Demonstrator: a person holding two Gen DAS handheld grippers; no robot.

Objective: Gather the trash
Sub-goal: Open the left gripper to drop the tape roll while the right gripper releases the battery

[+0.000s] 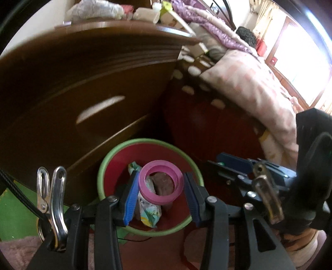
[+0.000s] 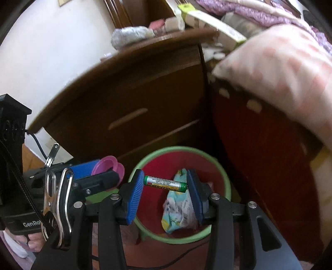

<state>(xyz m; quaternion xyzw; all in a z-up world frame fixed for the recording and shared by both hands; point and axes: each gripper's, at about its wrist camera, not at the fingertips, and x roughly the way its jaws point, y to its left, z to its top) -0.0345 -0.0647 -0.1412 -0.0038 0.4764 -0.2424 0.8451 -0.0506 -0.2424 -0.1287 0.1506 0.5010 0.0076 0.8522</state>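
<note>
My left gripper (image 1: 160, 176) is shut on a pink tape ring (image 1: 157, 165), which sits crosswise between the blue pads. It hangs just over a red bin with a green rim (image 1: 145, 142) that has a crumpled printed wrapper (image 1: 149, 214) inside. My right gripper (image 2: 165, 176) is shut on a green battery (image 2: 166, 183), pinched end to end above the same bin (image 2: 176, 149) and wrapper (image 2: 178, 207). Each view shows the other gripper close beside it: the right gripper (image 1: 238, 166) at the right edge, and the left gripper (image 2: 93, 172) with the pink ring (image 2: 108, 166) at the left.
A brown nightstand (image 1: 83, 93) with drawers stands right behind the bin, with clutter (image 1: 97, 9) on top. A dark red bed frame (image 2: 259, 145) with a pink quilt (image 1: 249, 87) borders the bin's right side. A person's head (image 1: 245, 36) rests on the bed. A green mat (image 1: 12, 207) lies at lower left.
</note>
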